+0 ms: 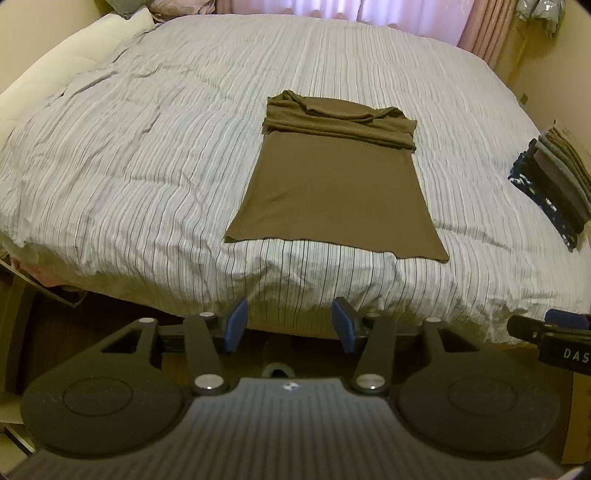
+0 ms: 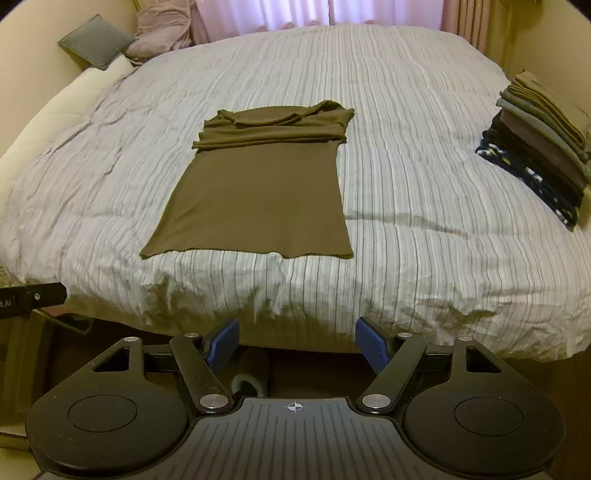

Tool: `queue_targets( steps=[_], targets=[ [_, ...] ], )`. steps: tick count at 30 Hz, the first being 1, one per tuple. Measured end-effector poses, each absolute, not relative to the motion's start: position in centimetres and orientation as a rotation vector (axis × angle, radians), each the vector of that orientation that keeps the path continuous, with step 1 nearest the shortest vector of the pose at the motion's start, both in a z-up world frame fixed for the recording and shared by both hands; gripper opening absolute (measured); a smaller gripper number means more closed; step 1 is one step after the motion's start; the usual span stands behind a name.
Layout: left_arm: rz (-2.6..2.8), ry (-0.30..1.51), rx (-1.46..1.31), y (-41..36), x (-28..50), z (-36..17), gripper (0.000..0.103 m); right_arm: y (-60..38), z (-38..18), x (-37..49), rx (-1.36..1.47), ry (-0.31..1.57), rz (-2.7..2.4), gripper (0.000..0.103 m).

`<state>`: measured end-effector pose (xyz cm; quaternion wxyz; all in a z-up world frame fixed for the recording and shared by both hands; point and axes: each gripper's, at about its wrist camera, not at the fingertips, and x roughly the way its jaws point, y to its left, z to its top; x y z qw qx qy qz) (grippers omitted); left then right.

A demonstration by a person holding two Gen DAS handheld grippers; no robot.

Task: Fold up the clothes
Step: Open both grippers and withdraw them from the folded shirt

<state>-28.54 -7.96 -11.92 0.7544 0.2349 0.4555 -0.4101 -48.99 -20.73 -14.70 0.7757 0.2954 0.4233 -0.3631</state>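
Observation:
An olive-brown garment lies flat on the striped bed cover, its sides folded in to a long panel and its far end bunched in folds. Its near hem lies close to the bed's front edge. My left gripper hovers open below and in front of that edge, nothing between its blue pads. My right gripper is likewise open and empty, off the bed's front. The right gripper's tip shows at the left wrist view's right edge.
A stack of folded clothes sits at the bed's right edge. Pillows and a white headboard pad lie at the far left. Curtains hang behind. Dark floor lies below the bed.

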Motion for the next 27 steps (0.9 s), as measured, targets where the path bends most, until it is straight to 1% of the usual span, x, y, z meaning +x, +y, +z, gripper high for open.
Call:
queue_targets(
  steps=[27],
  targets=[
    [-0.878, 1.054, 0.520, -10.2, -27.7, -14.1, 0.047, -22.8, -15.9, -47.5, 0.630, 0.971, -0.758, 0.073]
  ],
)
